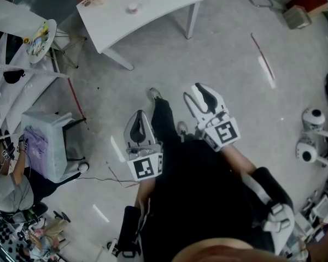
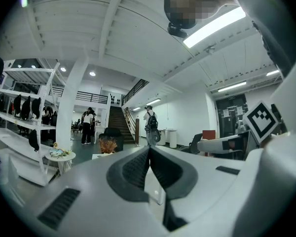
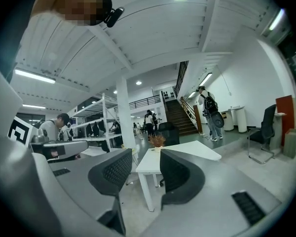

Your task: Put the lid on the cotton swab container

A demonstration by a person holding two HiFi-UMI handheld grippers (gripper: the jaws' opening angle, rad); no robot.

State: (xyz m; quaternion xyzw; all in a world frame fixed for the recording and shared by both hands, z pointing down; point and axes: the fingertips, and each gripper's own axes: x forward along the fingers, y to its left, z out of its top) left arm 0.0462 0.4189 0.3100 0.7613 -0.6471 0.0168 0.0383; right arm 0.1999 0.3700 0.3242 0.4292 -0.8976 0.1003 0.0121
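Observation:
A small round pale container (image 1: 133, 7) stands on the white table (image 1: 153, 15) at the top of the head view, far from both grippers; I cannot make out a lid. My left gripper (image 1: 139, 120) is held over the floor, shut, its pads meeting with nothing between them (image 2: 149, 149). To its right my right gripper (image 1: 203, 94) is open and empty, pointing level at the white table (image 3: 187, 152) some way ahead. A dried orange plant (image 3: 157, 141) stands at the table's far end.
A small round side table (image 1: 41, 40) with colourful bits stands left of the white table. A grey chair (image 1: 46, 143) and a seated person (image 1: 11, 192) are at the left. White robots (image 1: 311, 121) stand at the right. A red stick (image 1: 261, 53) lies on the floor.

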